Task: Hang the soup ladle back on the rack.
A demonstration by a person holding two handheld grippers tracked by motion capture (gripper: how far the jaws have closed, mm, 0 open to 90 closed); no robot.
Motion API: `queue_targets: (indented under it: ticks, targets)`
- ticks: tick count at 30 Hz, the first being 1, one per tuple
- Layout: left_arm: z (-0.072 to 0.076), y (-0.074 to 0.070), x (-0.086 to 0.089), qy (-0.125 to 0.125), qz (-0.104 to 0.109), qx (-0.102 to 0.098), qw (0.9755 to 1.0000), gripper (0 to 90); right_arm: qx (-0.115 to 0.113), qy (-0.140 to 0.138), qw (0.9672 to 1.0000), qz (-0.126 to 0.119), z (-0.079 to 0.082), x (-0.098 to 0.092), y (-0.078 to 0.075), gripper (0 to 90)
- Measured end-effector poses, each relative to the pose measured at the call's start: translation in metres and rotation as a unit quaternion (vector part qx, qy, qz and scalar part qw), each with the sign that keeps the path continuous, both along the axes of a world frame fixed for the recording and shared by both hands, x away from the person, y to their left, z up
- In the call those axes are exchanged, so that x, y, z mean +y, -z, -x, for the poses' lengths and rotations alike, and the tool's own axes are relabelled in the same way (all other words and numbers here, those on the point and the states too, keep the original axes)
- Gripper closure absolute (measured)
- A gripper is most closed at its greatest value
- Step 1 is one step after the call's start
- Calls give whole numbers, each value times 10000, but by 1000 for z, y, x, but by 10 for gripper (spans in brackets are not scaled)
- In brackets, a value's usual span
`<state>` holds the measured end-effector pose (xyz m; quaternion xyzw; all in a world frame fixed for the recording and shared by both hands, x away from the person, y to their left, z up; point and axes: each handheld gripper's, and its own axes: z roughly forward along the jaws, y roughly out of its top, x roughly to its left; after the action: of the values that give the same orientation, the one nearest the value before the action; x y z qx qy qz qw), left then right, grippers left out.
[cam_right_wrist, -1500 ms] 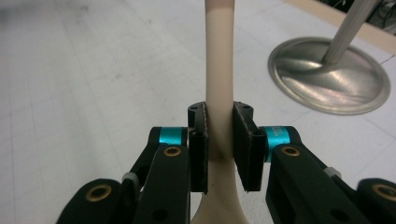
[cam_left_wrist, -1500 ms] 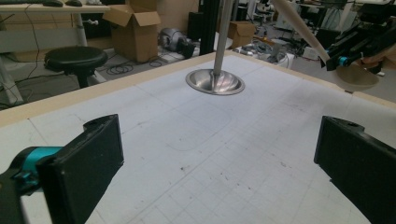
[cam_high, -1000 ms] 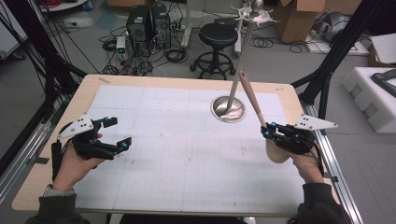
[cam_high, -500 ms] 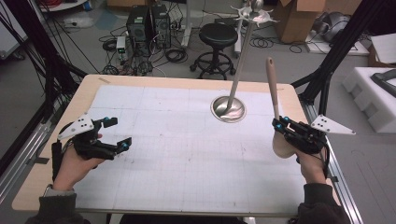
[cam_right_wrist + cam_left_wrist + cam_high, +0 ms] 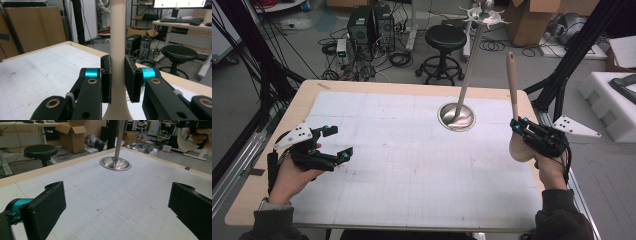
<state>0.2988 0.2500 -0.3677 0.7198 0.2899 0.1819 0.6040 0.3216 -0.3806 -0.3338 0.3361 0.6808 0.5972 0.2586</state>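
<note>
The right gripper [image 5: 523,131] is clamped on the slim neck of a long beige spatula-like utensil [image 5: 512,85], its pads [image 5: 107,77] pressing the handle from both sides. The utensil stands nearly upright at the table's right edge: its long axis runs bottom to top, the rounded handle tip pointing up with a slight lean, the broad pale blade [image 5: 522,149] hanging below the jaws. From the left gripper view, the curved blade [image 5: 186,142] shows far off under the gripping hand. To its left stands a tall polished metal stand with a round dished base [image 5: 456,116] on the white gridded table mat [image 5: 402,165], well apart from the utensil. The left gripper [image 5: 334,142] rests low over the mat's left side, jaws spread wide with nothing between them.
</note>
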Motion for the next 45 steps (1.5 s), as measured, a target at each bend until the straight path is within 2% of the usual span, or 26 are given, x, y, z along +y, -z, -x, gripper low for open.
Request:
queue_targets:
  ticks: [12,19,23,26,29,39,45]
  targets:
    - [0,0,1,-1,21,8,10000,18,-79,31,9999,124,-19,-4,-24,774]
    - [0,0,1,-3,23,18,10000,18,-86,19,9999,100,-31,-6,-35,774]
    - [0,1,1,-9,3,21,10000,18,-139,32,9999,95,-37,-7,-35,774]
    - [1,1,1,-15,42,28,10000,18,-73,36,9999,129,-40,-8,-35,775]
    - [0,1,1,-19,36,29,10000,18,-62,10,10000,54,-43,-10,-37,774]
    - [2,1,3,-39,37,25,10000,18,-95,-85,9999,69,-52,-13,-54,775]
    - [2,2,5,-71,12,31,10000,18,-26,-81,10000,40,-58,-13,-57,775]
